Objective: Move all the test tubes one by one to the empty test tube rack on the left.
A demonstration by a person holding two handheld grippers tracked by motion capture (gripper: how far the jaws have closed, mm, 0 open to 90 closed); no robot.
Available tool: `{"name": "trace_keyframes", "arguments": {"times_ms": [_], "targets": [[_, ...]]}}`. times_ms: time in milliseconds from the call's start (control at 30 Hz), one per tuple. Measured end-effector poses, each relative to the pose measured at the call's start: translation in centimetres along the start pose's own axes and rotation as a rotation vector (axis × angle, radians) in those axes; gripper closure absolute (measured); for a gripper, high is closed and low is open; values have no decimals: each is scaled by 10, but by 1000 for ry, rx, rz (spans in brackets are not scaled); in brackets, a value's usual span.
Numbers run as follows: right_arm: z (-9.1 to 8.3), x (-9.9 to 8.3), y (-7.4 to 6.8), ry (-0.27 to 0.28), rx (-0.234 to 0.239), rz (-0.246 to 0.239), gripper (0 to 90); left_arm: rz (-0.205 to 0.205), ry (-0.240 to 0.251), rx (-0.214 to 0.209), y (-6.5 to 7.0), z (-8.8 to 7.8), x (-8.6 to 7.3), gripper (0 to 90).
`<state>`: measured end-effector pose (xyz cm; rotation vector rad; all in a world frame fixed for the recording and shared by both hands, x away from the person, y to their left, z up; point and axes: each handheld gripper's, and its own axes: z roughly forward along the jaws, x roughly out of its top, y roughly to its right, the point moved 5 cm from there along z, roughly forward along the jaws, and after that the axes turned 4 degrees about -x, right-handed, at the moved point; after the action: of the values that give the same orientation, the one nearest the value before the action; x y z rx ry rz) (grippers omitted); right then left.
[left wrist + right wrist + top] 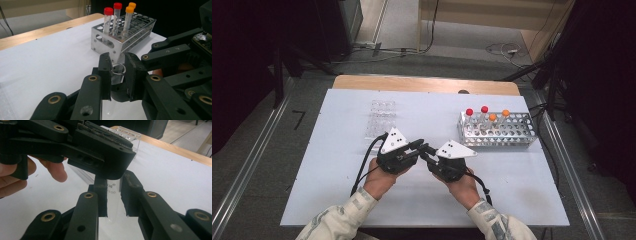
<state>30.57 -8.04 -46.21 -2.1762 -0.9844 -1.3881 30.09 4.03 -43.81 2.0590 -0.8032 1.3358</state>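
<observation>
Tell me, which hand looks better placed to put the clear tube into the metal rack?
Probably right: the right gripper is shut on the tube and sits nearer the rack than the left gripper.

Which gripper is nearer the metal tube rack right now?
Right. The right gripper sits just in front of the metal tube rack's near-left corner. The left gripper meets it from farther left, both shut on the clear tube.

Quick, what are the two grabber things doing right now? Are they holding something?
Left gripper: jaws shut on the open top of a clear tube.
Right gripper: jaws shut on the same tube, lower down its body.
</observation>
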Motion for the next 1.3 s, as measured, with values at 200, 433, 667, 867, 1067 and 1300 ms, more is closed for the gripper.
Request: {"name": "trace_keyframes", "arguments": {"times_ms": [200, 433, 667, 867, 1067, 1300], "targets": [[1, 0, -2, -11, 31, -6, 454, -7, 19, 13, -5, -5, 5, 769], [-3, 0, 10, -19, 12, 25, 299, -39, 87, 115, -36, -34, 23, 769], [-3, -3, 20, -32, -11, 49, 294, -37, 116, 244, -65, -54, 30, 769], [-3, -5, 22, -36, -18, 47, 294, -40, 111, 318, -81, -61, 26, 769], [-4, -5, 23, -38, -21, 57, 296, -36, 88, 350, -89, -55, 17, 769], [-5, -6, 24, -39, -22, 53, 296, -42, 42, 362, -94, -43, 2, 767]]}}
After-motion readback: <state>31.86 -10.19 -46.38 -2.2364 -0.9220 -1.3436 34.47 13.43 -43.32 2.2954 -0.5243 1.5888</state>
